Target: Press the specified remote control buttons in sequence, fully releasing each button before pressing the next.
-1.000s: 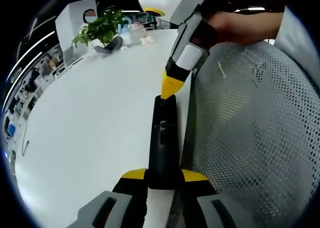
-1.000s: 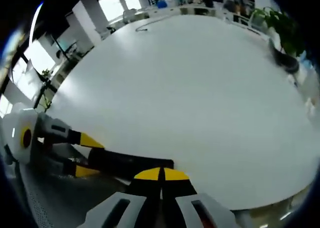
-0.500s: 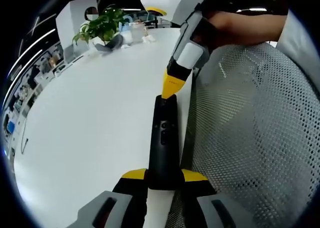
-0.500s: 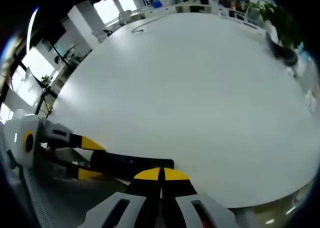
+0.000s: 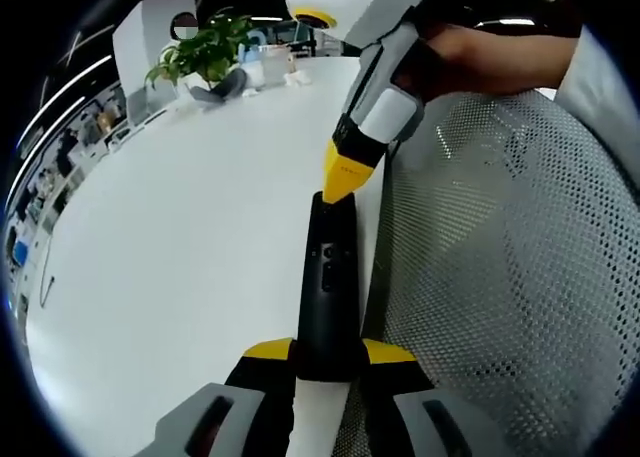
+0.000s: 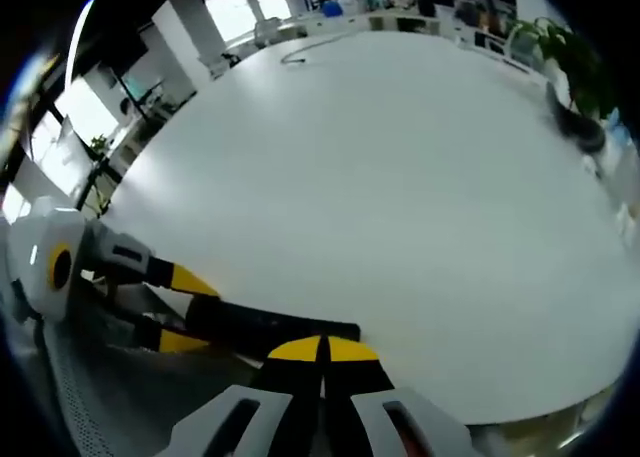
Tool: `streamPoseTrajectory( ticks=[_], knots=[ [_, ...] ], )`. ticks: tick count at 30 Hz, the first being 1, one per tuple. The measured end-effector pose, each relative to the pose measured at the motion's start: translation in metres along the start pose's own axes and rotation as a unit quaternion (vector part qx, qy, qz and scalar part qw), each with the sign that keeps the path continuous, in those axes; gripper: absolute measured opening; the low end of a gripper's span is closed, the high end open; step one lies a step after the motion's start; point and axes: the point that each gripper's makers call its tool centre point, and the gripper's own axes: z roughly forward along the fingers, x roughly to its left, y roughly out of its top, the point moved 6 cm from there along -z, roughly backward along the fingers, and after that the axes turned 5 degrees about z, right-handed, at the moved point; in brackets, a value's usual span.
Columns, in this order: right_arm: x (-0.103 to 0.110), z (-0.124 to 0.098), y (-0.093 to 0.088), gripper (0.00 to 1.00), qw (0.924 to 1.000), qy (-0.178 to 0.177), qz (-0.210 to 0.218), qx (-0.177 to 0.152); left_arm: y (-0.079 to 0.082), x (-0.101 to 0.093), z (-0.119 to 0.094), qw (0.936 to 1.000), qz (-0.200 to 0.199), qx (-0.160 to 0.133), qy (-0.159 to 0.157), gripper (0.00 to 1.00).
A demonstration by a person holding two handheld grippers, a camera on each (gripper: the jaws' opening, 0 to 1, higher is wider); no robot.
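Note:
A slim black remote [image 5: 328,277] points away from me over the edge of the white table [image 5: 180,247], its near end clamped between the yellow-tipped jaws of my left gripper [image 5: 328,352]. My right gripper [image 5: 342,177] comes down from the upper right in a person's hand. Its jaws are shut, and their yellow tip rests on the remote's far end. In the right gripper view, the right gripper [image 6: 322,350] is shut just above the remote [image 6: 270,327]. There the left gripper [image 6: 180,312] holds the remote from the left.
A grey mesh chair back [image 5: 500,257] stands right beside the table edge, under the remote. A potted plant [image 5: 200,57] and small items sit at the table's far end. A cable [image 6: 300,55] lies on the far side of the broad white table [image 6: 400,177].
Both views have shifted slightly. The right gripper's tip stays on the remote's far end, and the left gripper's hold is unchanged.

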Motion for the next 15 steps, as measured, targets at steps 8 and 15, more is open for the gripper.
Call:
streamPoseTrajectory(
  ticks=[8, 15],
  knots=[
    [-0.0027, -0.0011, 0.0001, 0.0, 0.9997, 0.009, 0.023, -0.006, -0.0008, -0.0004, -0.0003, 1.0, 0.003, -0.004, 0.002, 0.24],
    [-0.0015, -0.0008, -0.0003, 0.0, 0.9999, 0.006, 0.014, -0.006, -0.0008, -0.0004, -0.0004, 1.0, 0.002, -0.006, 0.001, 0.24]
  ],
)
